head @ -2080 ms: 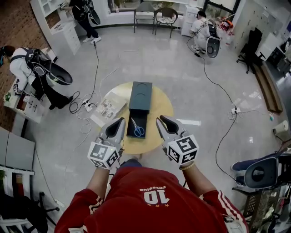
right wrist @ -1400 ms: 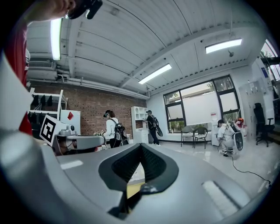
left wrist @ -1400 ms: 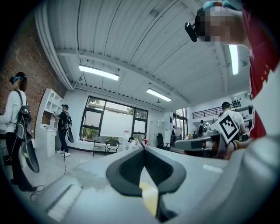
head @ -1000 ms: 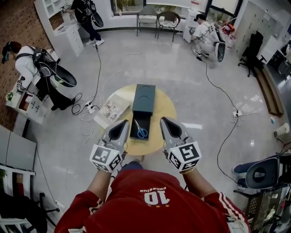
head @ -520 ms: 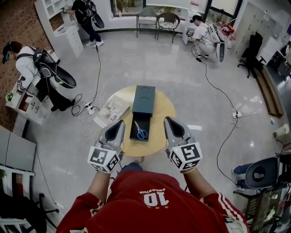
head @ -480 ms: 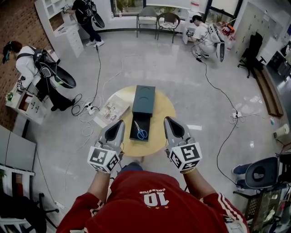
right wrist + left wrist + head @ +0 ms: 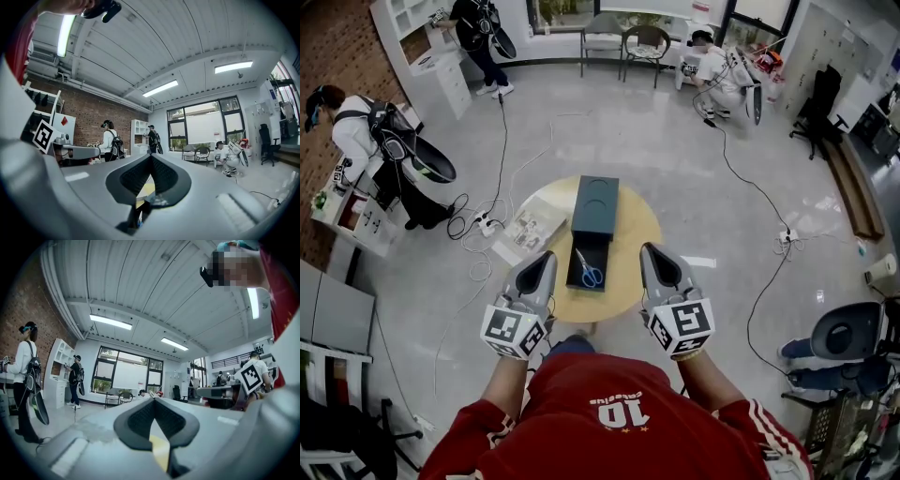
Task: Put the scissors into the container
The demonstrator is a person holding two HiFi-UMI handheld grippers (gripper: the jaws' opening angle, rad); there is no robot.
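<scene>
A pair of blue-handled scissors [image 7: 588,270] lies inside the open near half of a dark oblong container [image 7: 594,201] on a round yellow table [image 7: 635,225]. My left gripper [image 7: 546,256] hovers just left of that open half, jaws together and holding nothing. My right gripper [image 7: 649,249] hovers just to its right, also shut and empty. In the left gripper view the left gripper [image 7: 153,402] points out across the room, with a sliver of yellow table below its pads. The right gripper view shows the right gripper [image 7: 151,158] the same way.
Papers [image 7: 526,228] lie on the floor left of the table, beside a power strip [image 7: 482,219] and trailing cables. People stand at the left [image 7: 366,131] and at the far wall [image 7: 478,28]; another crouches at the far right [image 7: 712,66]. Two chairs [image 7: 623,36] stand at the back.
Both grippers have drawn back a little toward the person and the right one has drifted slightly outward. The scissors have stayed in the container throughout.
</scene>
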